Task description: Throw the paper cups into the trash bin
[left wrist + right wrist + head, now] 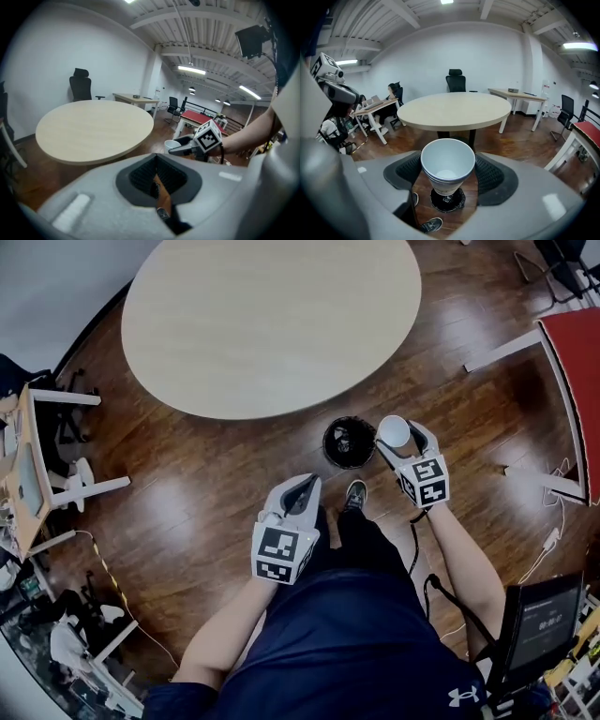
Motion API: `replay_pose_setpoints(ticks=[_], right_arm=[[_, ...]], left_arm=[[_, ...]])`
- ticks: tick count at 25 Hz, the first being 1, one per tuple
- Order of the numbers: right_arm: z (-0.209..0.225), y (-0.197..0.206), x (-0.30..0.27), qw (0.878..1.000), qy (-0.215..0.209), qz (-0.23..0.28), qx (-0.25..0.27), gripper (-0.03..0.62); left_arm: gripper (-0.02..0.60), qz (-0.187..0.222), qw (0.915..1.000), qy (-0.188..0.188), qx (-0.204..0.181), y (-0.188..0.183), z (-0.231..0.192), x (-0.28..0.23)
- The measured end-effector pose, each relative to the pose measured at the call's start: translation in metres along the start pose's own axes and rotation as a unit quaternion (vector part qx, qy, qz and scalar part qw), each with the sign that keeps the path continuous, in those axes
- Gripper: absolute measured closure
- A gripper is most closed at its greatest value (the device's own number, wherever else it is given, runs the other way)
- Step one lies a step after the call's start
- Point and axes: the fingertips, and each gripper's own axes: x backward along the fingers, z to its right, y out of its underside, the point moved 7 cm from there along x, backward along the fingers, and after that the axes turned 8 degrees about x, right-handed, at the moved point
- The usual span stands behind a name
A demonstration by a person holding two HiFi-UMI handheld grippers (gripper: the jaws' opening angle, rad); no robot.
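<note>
Floorboards of dark polished wood (187, 474) fill my head view, with the round beige surface (272, 324) lying bare above them. Starting at the left, the left tool (302, 488) hangs in front of the person's dark blue shirt (347, 615), well apart from the task's things. Its own view shows its jaws drawn together, only a thin sliver of floor visible between the ribbed pads, and nothing is held there. Moving right, the round black trash bin with a black liner (349, 442) stands on the floor near the edge of the surface, with the person's grey shoe (355, 493) just below it in the picture. Just right of the bin, the white paper cups (393, 431) sit upright, mouth up, nested one inside another, and I can make out at least two rims. The right tool (399, 440) is clamped on them, one pad on either side of the cup wall. Through the right gripper view I see the bin's dark mouth directly beneath the cups' base, with clear air between the two. Farthest right stands a red-topped table (577, 362).
</note>
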Motion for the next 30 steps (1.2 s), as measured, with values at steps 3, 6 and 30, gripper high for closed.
replay_pose_setpoints(ticks=[3,6,30], right_arm=[[-0.009,0.021,-0.014,1.000,-0.025,-0.004,0.011,0.235],[-0.019,0.040,-0.032,0.998,-0.054,-0.016,0.022,0.235],[-0.042,0.205,-0.210,0.987,-0.120,-0.102,0.043,0.235]], left_arm=[[0.577,-0.006,0.9996,-0.027,0.009,0.018,0.009,0.003],[0.578,-0.004,0.9983,-0.055,0.019,0.040,0.009,0.008],[0.577,0.013,0.9970,-0.055,0.054,0.159,-0.078,-0.064]])
